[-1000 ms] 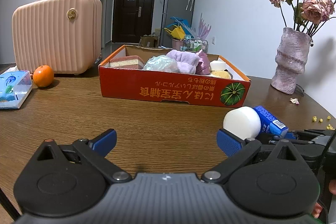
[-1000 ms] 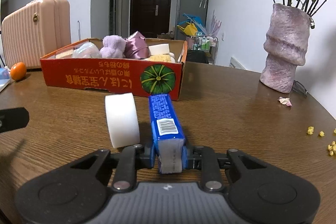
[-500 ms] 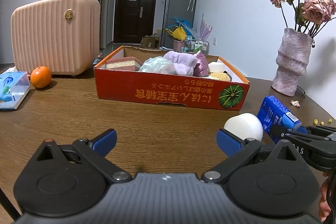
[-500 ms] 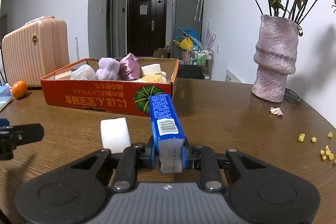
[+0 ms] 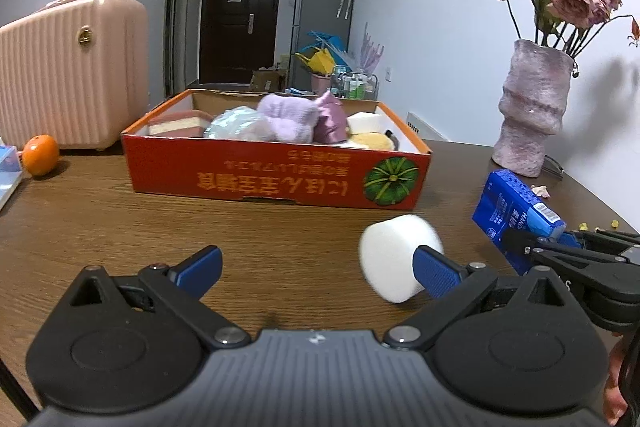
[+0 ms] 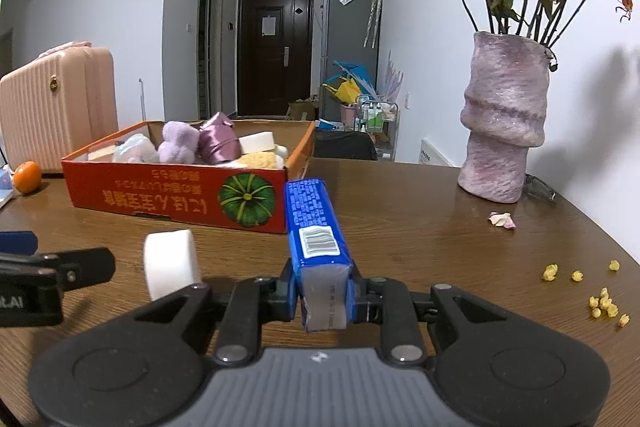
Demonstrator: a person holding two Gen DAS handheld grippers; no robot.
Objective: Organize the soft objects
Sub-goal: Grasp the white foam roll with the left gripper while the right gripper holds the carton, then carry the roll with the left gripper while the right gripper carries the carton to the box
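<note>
My right tongs (image 6: 322, 297) are clamped on the near end of a blue tissue pack (image 6: 316, 231), which sticks out ahead of them and is held off the worktop (image 6: 420, 227). My left tongs (image 5: 316, 267) stand wide apart with nothing between them. A white foam disc (image 5: 396, 255) stands on its edge on the worktop, just beside the right finger of the left tongs and partly hidden by it; I cannot tell whether they touch.

Beyond both tongs lies the orange cardboard box (image 6: 168, 199), already loaded with soft items: a purple plush (image 6: 180, 143), a mauve satin bundle (image 6: 220, 143), sponges and a pale blue wrapped bundle. The disc stands between the left tongs and the box. Far left stand a pink suitcase (image 5: 68, 71) and an orange (image 5: 40, 155); far right, a pink vase (image 6: 504, 119) of dried roses, with a petal and yellow crumbs (image 6: 600, 299) scattered nearby.

Compared with a second ago, the tissue pack has come up off the worktop and away from the disc, which it lay beside. The box sits further to the left in my left view.
</note>
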